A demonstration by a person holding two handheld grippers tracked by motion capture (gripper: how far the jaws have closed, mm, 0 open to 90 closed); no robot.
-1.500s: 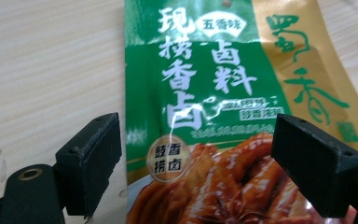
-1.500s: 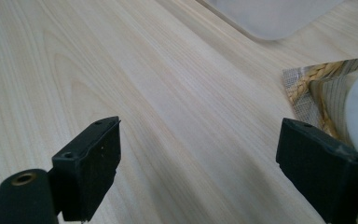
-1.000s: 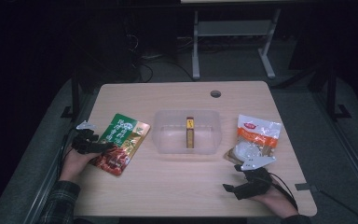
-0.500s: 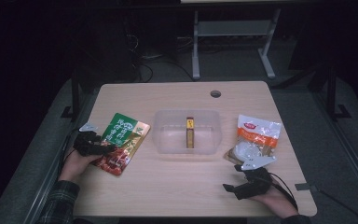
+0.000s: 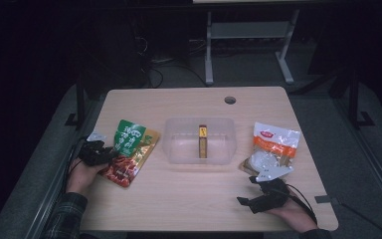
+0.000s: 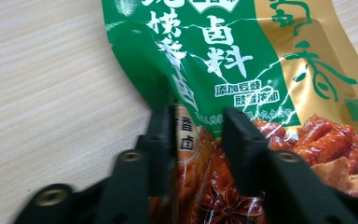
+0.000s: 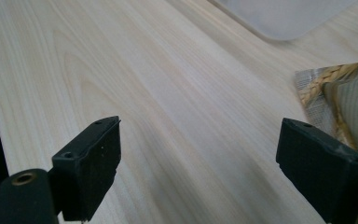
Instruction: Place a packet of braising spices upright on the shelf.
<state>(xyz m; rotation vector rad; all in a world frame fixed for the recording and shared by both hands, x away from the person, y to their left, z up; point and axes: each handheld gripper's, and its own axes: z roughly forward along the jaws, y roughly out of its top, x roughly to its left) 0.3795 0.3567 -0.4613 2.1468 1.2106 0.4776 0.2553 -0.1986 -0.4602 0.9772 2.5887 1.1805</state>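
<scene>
A green, gold and red food pouch (image 5: 129,151) lies on the left of the wooden table (image 5: 179,199). My left gripper (image 5: 98,152) is shut on its left edge. In the left gripper view the two black jaws (image 6: 198,135) pinch the pouch (image 6: 261,70), and the foil buckles upward just beyond them. My right gripper (image 5: 248,191) rests near the front right edge of the table. It stands wide open (image 7: 198,154) over bare wood. A white and orange pouch (image 5: 273,147) lies just beyond it, and a corner of that pouch (image 7: 331,93) shows by the right jaw.
A clear plastic tub (image 5: 179,147) stands in the middle of the table with a yellow and brown bar (image 5: 203,141) inside it. One corner of the tub (image 7: 284,16) shows in the right gripper view. A cable hole (image 5: 230,100) sits near the far edge.
The pouch's left edge has lifted slightly in the left gripper's hold. The right gripper has stayed where it was.
</scene>
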